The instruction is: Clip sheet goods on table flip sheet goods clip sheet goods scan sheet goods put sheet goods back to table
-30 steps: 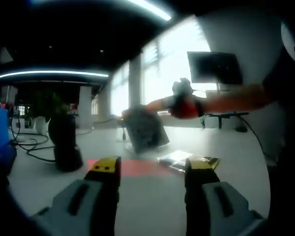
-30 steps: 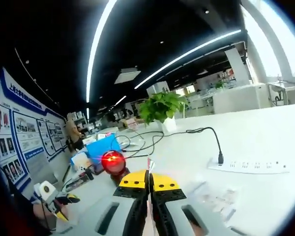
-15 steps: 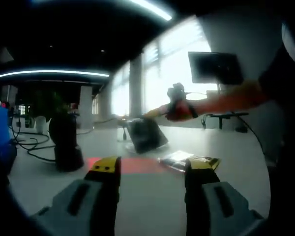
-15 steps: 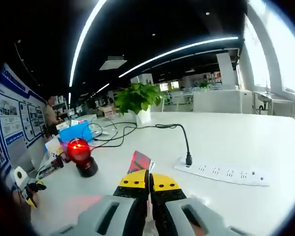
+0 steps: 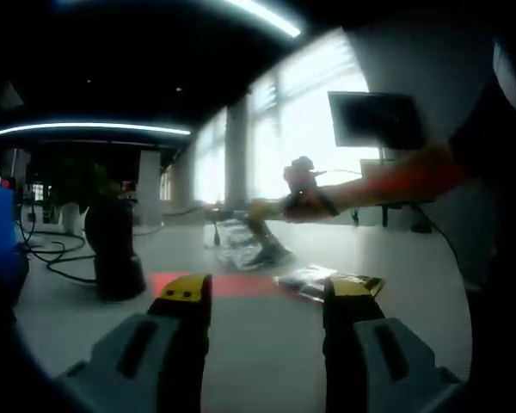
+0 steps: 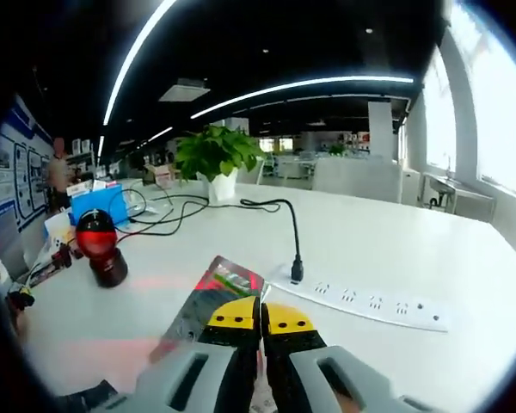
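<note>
No readable text in either view.

The sheet goods (image 6: 217, 297) clamped in the right gripper (image 6: 260, 320) carry red and green print, but it is too small and too blurred to make out any word or brand. The wall boards (image 6: 19, 163) at the left edge of the right gripper view show blue panels with marks that cannot be read. The second packet (image 5: 327, 282) lying on the table (image 5: 267, 344) in the left gripper view bears a pattern, with no legible letters or numbers on it.
</note>
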